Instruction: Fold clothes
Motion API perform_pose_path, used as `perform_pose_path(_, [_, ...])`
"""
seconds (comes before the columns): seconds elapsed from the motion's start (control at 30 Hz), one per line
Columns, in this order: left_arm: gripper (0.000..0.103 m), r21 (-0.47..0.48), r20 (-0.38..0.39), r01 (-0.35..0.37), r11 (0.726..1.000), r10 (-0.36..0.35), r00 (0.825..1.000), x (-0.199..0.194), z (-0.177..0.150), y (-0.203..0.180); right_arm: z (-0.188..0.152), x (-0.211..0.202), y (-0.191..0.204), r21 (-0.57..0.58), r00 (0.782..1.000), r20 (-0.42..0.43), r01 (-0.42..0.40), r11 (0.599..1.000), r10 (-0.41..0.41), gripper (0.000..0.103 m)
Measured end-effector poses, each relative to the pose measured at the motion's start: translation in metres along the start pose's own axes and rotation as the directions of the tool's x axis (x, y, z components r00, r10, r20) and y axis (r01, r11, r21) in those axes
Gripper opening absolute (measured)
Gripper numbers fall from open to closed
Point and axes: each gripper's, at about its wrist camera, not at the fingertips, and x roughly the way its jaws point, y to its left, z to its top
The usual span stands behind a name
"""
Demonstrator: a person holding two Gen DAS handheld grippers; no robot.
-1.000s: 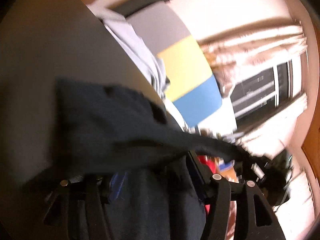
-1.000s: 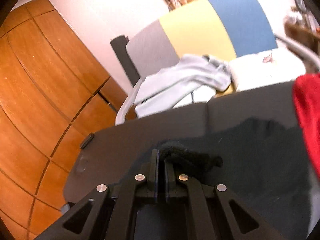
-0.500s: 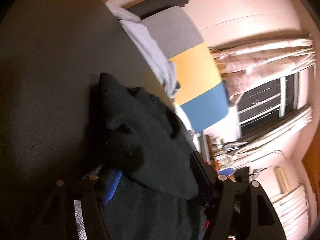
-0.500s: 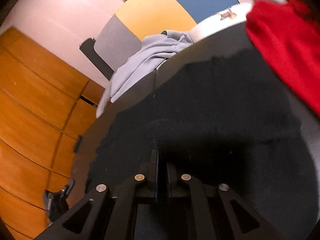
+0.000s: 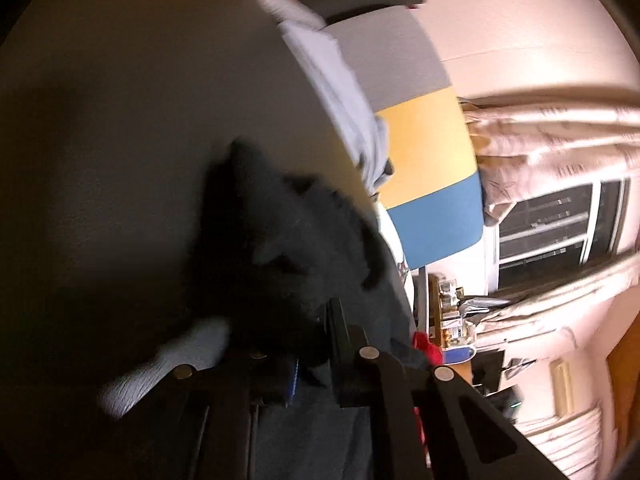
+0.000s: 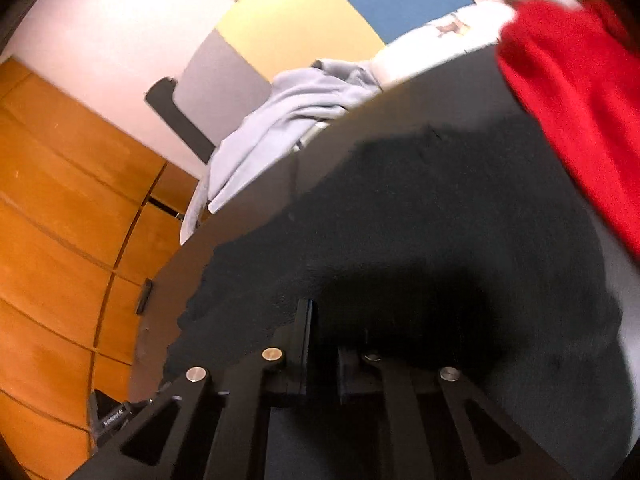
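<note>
The black garment (image 6: 420, 240) lies spread on the dark table (image 5: 120, 120), directly ahead of and beneath the fingers of both grippers.

Left gripper (image 5: 308, 344): the jaws are closing, and a bunched fold of the black garment sits between them. The picture is too dark to show whether the pads already press on the cloth; treat the grip as unconfirmed.

Right gripper (image 6: 324, 332): the fingers are nearly pressed together, low over the garment. Black fabric lies around the fingertips, but you cannot tell whether any of it is pinched between them.

Handling, as judged from its look: the garment is soft, limp and fuzzy, probably light. It will drape and sag from any single hold, and layers may cling to one another.

Where to hold: take an edge or corner, one gripper at each end of the same edge, so that the fold line stays straight. Avoid pinching the bunched middle.

A red garment (image 6: 572, 112) lies right of the right fingers. A pale grey garment (image 6: 288, 120) lies beyond them on the far table edge.
</note>
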Motion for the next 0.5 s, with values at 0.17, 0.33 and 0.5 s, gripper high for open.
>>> perform_pose_path(0.17, [0.009, 0.184, 0.049, 0.053, 0.981, -0.063, 0.997, -0.002, 0.009, -0.046, 0.047, -0.048, 0.057, -0.194, 0.979, 0.177, -0.062, 0.979, 0.097, 0.009])
perform_pose_path(0.33, [0.006, 0.289, -0.077, 0.038, 0.957, -0.016, 0.997, 0.027, -0.013, -0.050, 0.038, -0.060, 0.038, -0.210, 0.975, 0.221, 0.075, 0.975, -0.027, 0.009])
perform_pose_path(0.5, [0.006, 0.321, -0.171, -0.016, 0.947, 0.075, 0.982, 0.046, -0.040, -0.033, -0.007, -0.038, -0.066, 0.035, 0.979, 0.092, 0.179, 0.983, -0.182, 0.009])
